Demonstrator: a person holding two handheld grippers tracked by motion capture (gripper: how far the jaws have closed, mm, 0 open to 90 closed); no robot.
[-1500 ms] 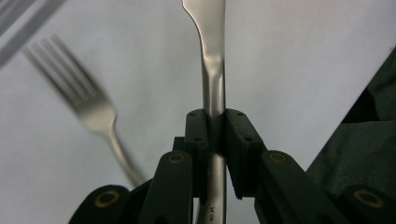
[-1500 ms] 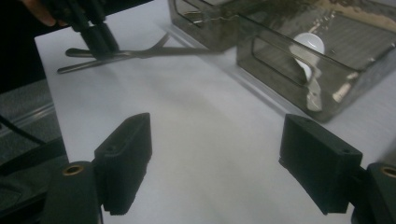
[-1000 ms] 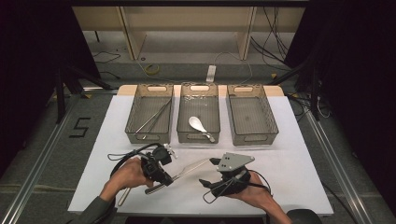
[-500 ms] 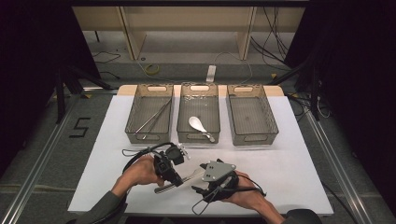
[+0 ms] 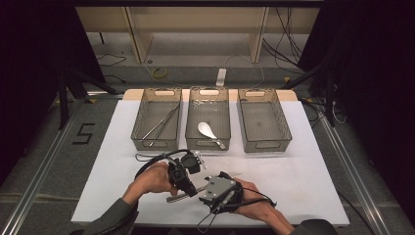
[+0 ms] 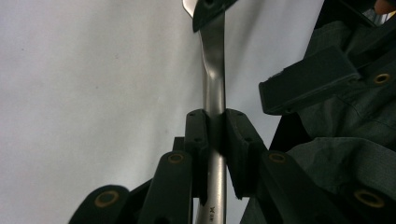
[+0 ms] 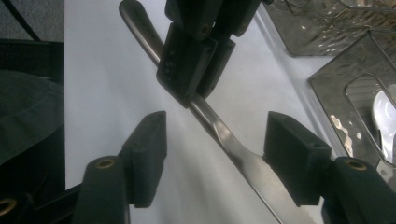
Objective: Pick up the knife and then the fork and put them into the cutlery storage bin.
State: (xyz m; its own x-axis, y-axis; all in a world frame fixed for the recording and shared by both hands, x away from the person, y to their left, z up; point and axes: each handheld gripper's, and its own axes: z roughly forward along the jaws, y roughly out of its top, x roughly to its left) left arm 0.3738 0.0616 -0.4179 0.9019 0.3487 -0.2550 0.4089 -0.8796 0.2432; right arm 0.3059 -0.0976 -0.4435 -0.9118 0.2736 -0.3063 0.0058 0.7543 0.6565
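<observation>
Knife (image 7: 219, 133) sits clamped in left gripper (image 6: 215, 135), low centre of table (image 5: 303, 161), at 6 o'clock from bins. Right gripper (image 7: 215, 158) now closer than before, jaws just closing, pads apart around blade, no touch yet. Handover likely starts.

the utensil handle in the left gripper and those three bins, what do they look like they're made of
The slim silver utensil handle looks like polished steel: smooth, with a soft gleam and stamped marks near its end. The three grey rectangular bins, seen from the high view, look like tinted see-through plastic, since the white table cover shows through their floors; the right gripper view shows a dimpled, glossy wall, so textured plastic seems likeliest.
</observation>
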